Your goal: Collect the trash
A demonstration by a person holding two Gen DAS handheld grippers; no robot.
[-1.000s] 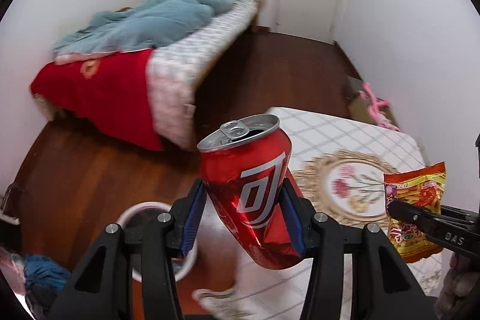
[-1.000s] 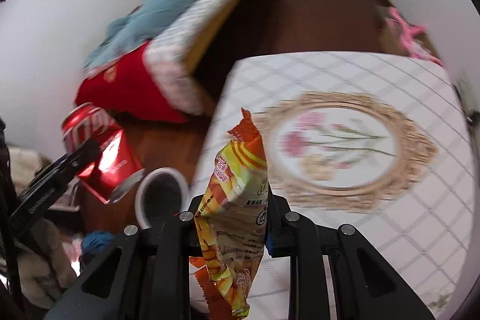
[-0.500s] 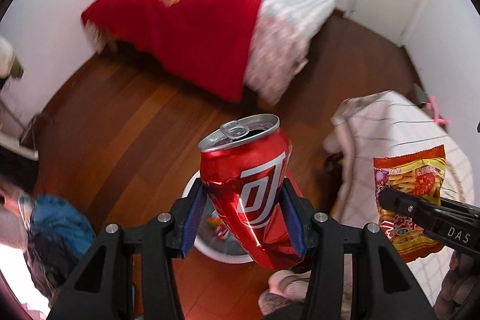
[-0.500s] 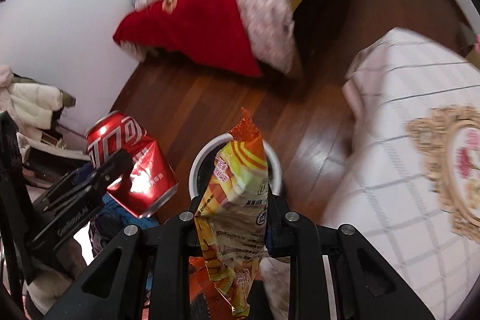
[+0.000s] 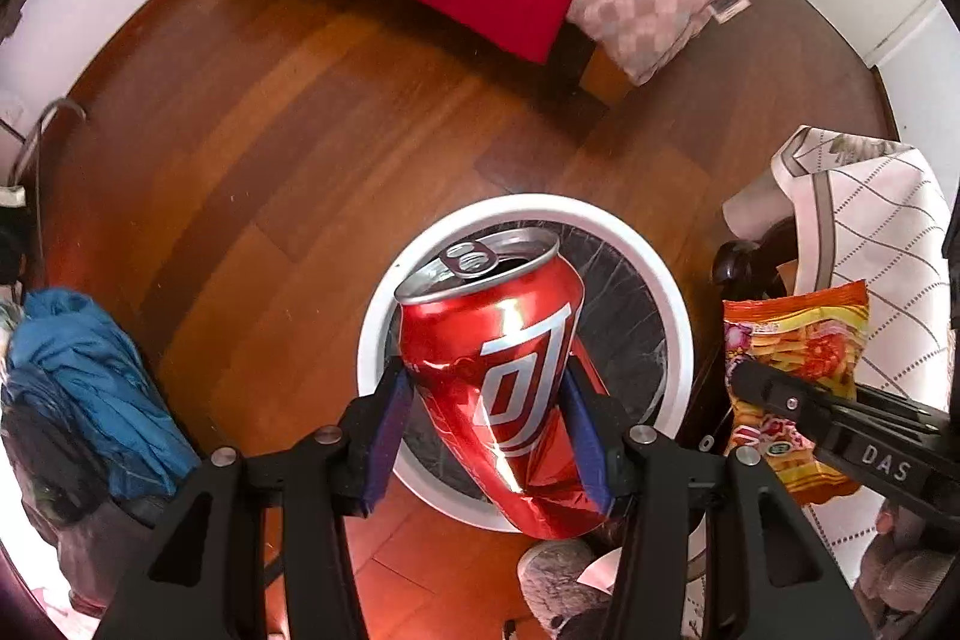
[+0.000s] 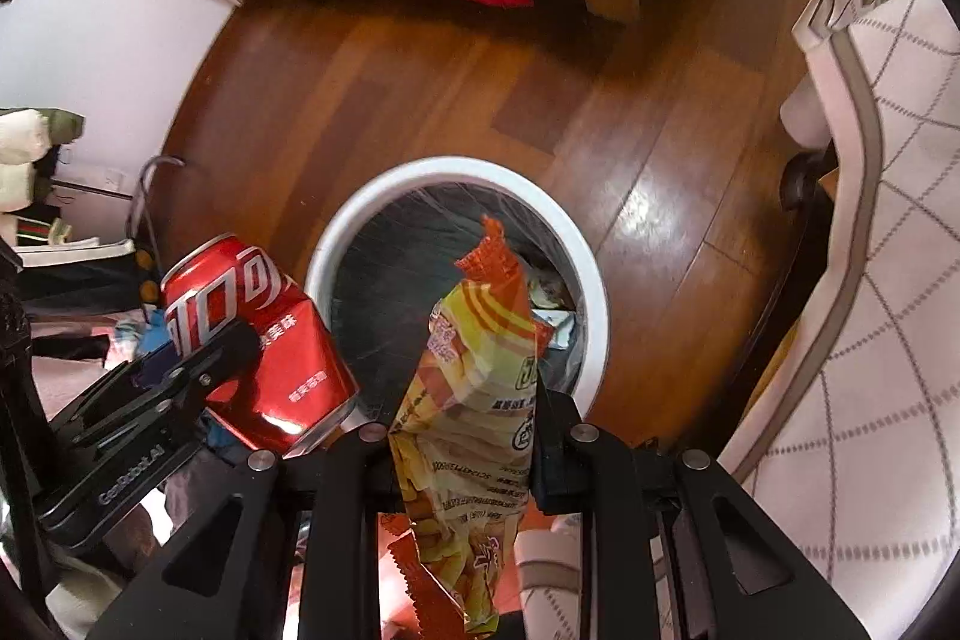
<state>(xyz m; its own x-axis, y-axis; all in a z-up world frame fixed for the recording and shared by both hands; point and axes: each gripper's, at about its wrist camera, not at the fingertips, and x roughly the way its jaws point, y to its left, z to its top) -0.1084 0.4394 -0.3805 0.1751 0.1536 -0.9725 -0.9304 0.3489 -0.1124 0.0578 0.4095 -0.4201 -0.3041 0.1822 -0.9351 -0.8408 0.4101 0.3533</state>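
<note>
Above the white-rimmed trash bin (image 5: 672, 292) on the wooden floor (image 5: 300, 160), both grippers are pointing steeply down with their loads not yet released. The left gripper (image 5: 486, 436) is clamping a dented red soda can (image 5: 498, 358) between its blue pads, the can's opened top tilting toward the far side of the bin's mouth. The right gripper (image 6: 462, 436) is pinched tight on a yellow and orange snack wrapper (image 6: 474, 388), which is sticking up out of the jaws and trailing down below them. In the right wrist view the wrapper is hanging over the bin (image 6: 456, 172), while the can (image 6: 258, 340) is sitting at the bin's near left rim, so the can may be only partly over the opening.

Judging by this, the picking-up part is finished for these two pieces and the carry to the bin is all but complete; what is remaining is letting both go so they are dropping inside the liner. Some rubbish is already lying in the bottom of the bin at its right side. To the right, the table with the checked cloth (image 6: 888, 280) is showing no litter on the part in view, though most of it is out of frame, so I cannot tell whether more is waiting.
</note>
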